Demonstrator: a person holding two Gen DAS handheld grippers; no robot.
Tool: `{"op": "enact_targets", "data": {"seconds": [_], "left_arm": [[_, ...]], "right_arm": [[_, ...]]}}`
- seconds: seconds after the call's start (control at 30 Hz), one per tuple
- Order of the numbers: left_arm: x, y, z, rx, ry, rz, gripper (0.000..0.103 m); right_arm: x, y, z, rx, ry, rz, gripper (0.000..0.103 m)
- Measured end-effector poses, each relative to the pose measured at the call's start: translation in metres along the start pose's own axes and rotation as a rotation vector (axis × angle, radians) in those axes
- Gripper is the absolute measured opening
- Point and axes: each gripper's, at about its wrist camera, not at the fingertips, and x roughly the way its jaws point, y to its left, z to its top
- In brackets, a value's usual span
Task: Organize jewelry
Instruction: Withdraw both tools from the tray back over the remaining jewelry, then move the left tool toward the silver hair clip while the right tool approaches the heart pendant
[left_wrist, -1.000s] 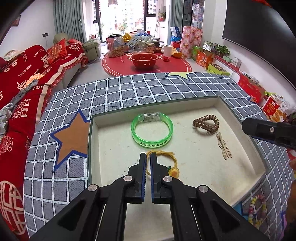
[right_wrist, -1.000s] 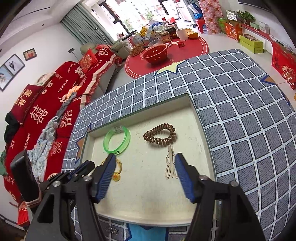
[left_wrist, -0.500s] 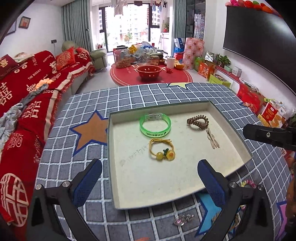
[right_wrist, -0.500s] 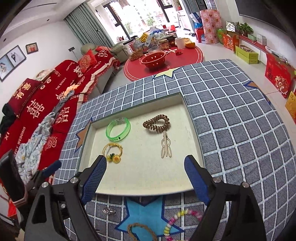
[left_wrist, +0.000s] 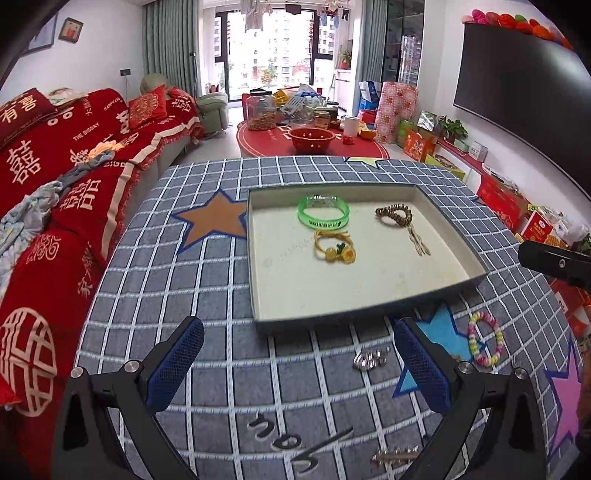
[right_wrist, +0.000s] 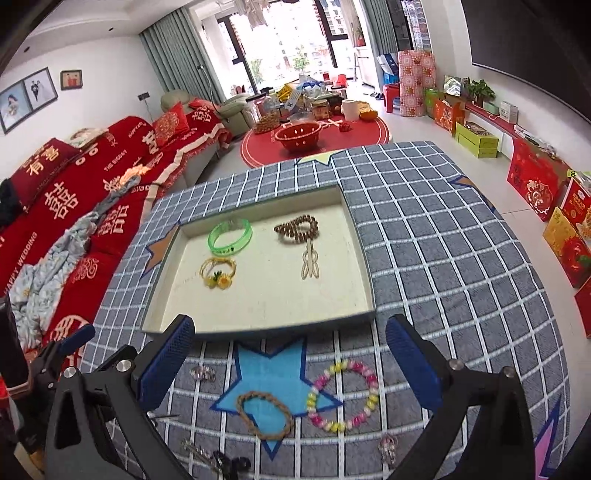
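We have pulled both grippers, left (left_wrist: 297, 363) and right (right_wrist: 290, 360), back from the tray (right_wrist: 258, 326), jaws wide and empty; the yellow band (left_wrist: 334, 247) probably just dropped there, next the bead bracelet (right_wrist: 343, 395).

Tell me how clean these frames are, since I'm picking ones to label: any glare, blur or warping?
Left wrist view: strong fisheye bending of the grid cloth, dark corners, blown-out window, tray contents sharp. Right wrist view: same warping, window overexposed, pastel bead bracelet crisp; items at the bottom edge are hard to make out.
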Motion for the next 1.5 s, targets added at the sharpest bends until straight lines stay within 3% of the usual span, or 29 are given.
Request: {"op": "enact_targets", "data": {"seconds": [0.1, 0.27, 0.63, 1.07, 1.17, 1.5], "left_arm": [[-0.011, 0.003, -0.015, -0.008, 0.011, -0.003, 0.103], [-0.023, 0.002, -0.034, -0.005, 0.042, -0.026, 0.103], [-0.035, -0.024, -0.079, 0.111, 0.121, -0.100, 0.103], [-0.034, -0.045, -0.093, 0.209, 0.152, -0.118, 0.103], [-0.030, -0.046, -0.093, 0.179, 0.184, -0.118, 0.103], [-0.016, -0.030, -0.086, -0.091, 0.262, -0.072, 0.103]], "right_arm": [[-0.009, -0.002, -0.011, -0.015, 0.019, -0.024, 0.103], [-0.018, -0.009, -0.028, 0.014, 0.058, 0.005, 0.103], [-0.024, -0.046, -0.080, 0.077, 0.148, -0.041, 0.103], [-0.019, -0.074, -0.113, 0.142, 0.205, -0.089, 0.103], [-0.016, -0.074, -0.116, 0.137, 0.209, -0.101, 0.103], [-0.009, -0.068, -0.115, 0.127, 0.200, -0.109, 0.103]]}}
